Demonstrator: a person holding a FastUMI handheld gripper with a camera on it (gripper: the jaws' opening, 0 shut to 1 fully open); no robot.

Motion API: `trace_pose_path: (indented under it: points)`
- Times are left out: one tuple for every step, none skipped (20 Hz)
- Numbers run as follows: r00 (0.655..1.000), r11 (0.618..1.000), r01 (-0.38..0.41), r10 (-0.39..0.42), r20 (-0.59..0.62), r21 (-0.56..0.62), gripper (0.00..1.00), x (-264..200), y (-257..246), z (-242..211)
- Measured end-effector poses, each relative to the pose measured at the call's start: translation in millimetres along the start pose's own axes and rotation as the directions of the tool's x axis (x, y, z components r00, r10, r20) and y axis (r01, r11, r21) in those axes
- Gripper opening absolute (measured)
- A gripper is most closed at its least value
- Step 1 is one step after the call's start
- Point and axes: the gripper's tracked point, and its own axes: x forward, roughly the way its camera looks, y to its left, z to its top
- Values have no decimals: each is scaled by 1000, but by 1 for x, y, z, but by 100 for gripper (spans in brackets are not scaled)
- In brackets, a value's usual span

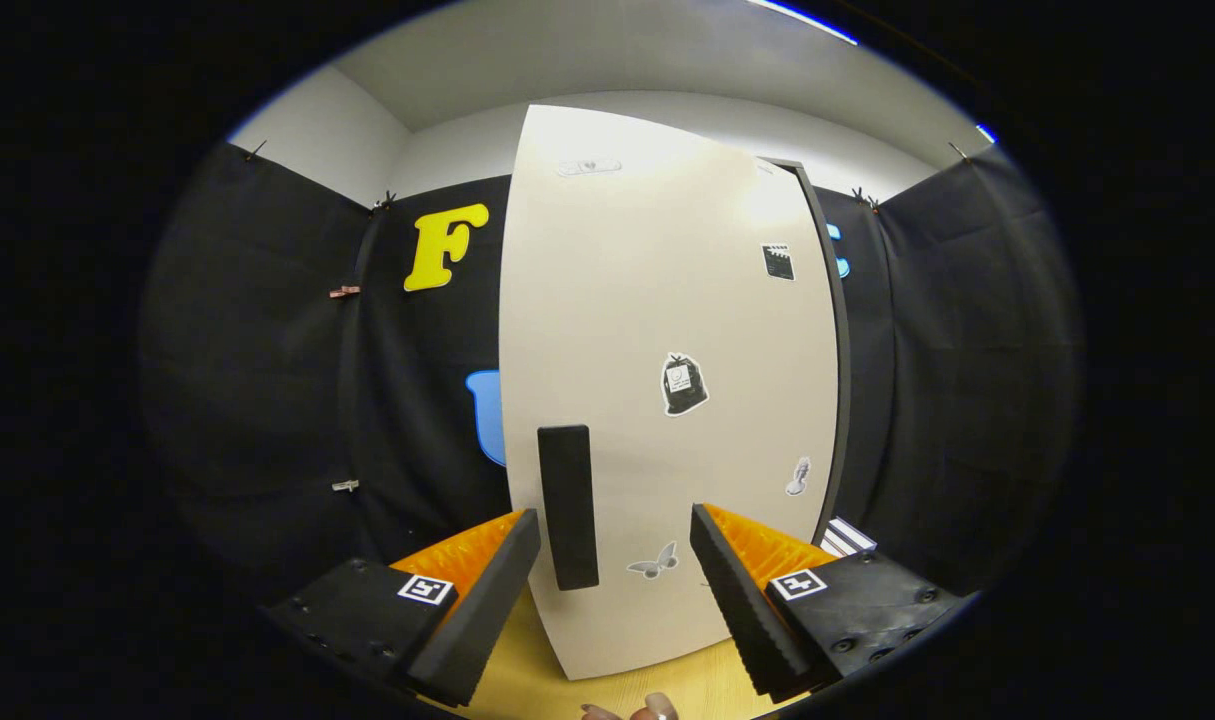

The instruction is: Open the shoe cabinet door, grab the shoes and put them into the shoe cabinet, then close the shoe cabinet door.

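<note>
Just ahead of my gripper (pixel 615 580), the shoe cabinet door (pixel 667 400) stands shut, its black handle (pixel 567 505) between the jaws, which are apart and touching nothing. If I close off-centre, I judge one finger may glance off the handle.

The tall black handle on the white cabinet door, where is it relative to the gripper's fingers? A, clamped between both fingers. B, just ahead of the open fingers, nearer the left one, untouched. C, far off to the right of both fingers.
B: the tall black handle on the white cabinet door stands ahead of the gap between the spread fingers, close to the left one, with no contact.
</note>
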Motion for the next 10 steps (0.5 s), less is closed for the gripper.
trace_pose_path:
  points:
    - [1000,1000,0,0,-2,0,99,0,0,0]
    - [1000,1000,-1,1,-2,1,99,1,1,0]
    - [1000,1000,-1,1,-2,2,99,1,1,0]
    - [1000,1000,-1,1,0,1,99,0,1,0]
    - [1000,1000,0,0,0,-1,99,0,1,1]
    - [1000,1000,1,-1,1,-3,99,0,0,1]
    - [1000,1000,3,-3,3,-5,99,0,0,1]
    - [1000,1000,4,-4,3,-7,99,0,0,2]
    - [1000,1000,8,-8,1,-10,99,-4,-2,-1]
    - [1000,1000,12,-12,-1,-14,99,-10,-6,-3]
